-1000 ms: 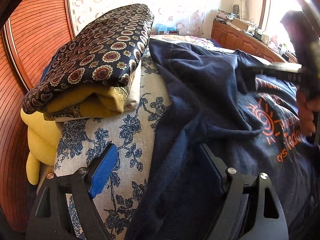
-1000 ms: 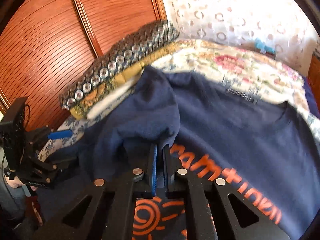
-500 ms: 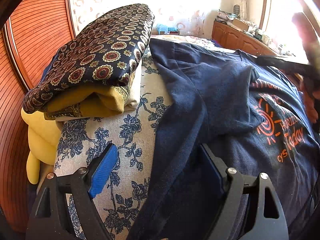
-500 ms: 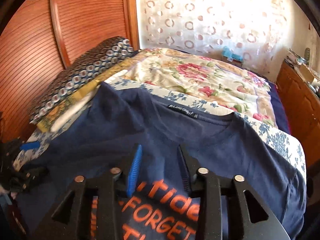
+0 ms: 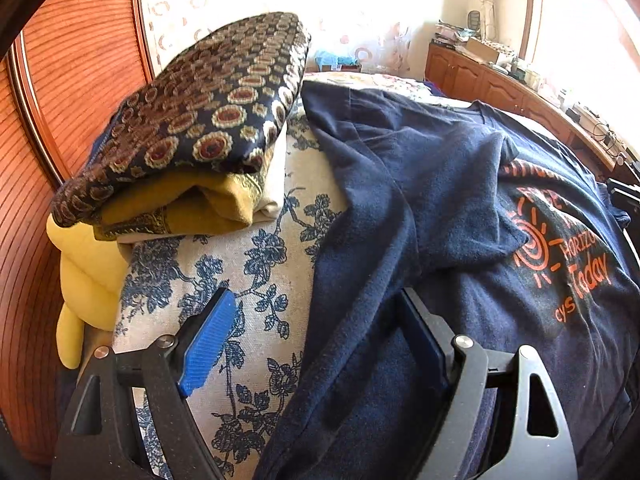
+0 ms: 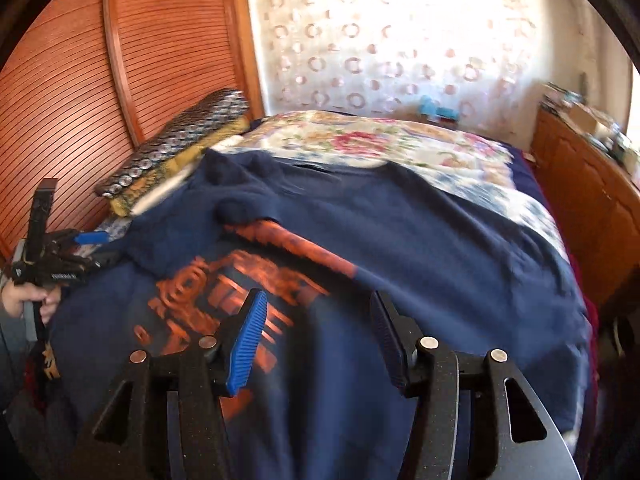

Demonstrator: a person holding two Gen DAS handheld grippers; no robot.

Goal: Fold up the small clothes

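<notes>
Your spread right gripper [image 6: 316,340], jaws just opening, holds nothing: pinch the navy cotton T-shirt's [image 6: 400,240] far-right sleeve cleanly; left gripper [image 5: 316,344] stands spread.

**Navy tee half folded on the bed**

Left gripper [image 5: 316,356] sits wide open at 6 o'clock, straddling the T-shirt [image 5: 420,208] edge on the floral bedspread [image 5: 240,264]. Stack of folded clothes [image 5: 192,148] at 10 o'clock, wooden dresser [image 5: 500,84] at 1.

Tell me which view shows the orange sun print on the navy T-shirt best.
The left wrist view: the orange sun print on the navy T-shirt is sharp, and the word "Today" is readable. In the right wrist view the print is larger but motion-blurred and partly hidden behind the gripper's fingers.
</notes>
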